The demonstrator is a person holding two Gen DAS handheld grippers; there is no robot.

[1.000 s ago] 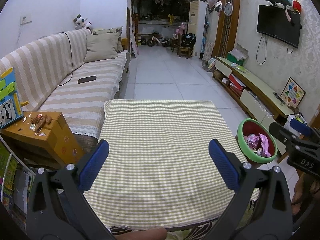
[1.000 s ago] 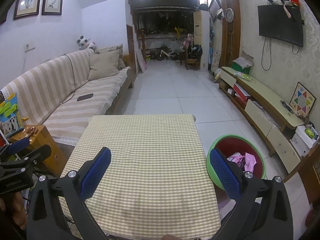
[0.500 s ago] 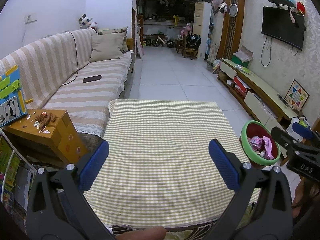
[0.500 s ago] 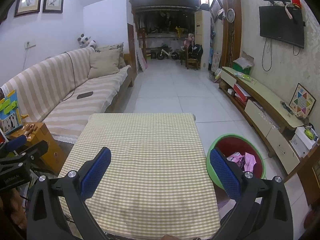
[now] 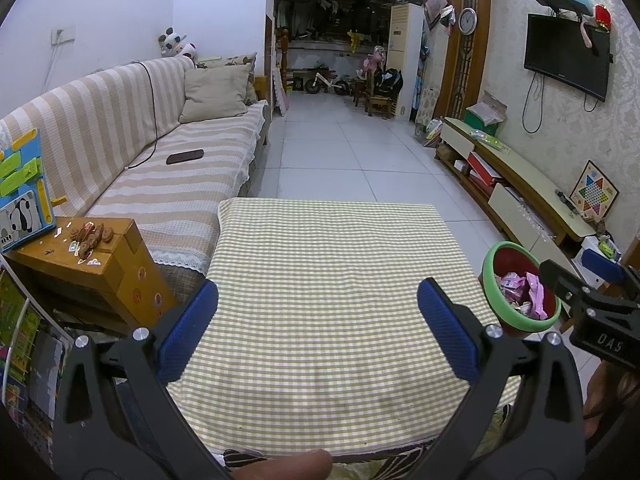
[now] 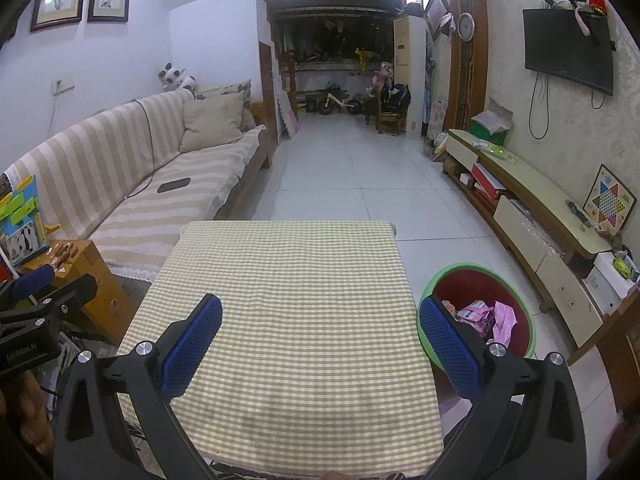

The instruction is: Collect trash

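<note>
Done: trash [image 6: 486, 316] in bin [image 6: 432, 280], worktop [image 5: 332, 288] bare | left: nothing visible | left gripper [image 5: 318, 330], right gripper [image 6: 320, 342] wide apart, holding nothing

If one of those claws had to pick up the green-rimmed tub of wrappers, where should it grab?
Probably the green rim of the tub, taken from above on the side nearest the checked table. The rim is the only thin edge, so one finger could go inside and one outside. The body looks too wide for the right claw, and the tub stands upright, mouth open upward.
</note>
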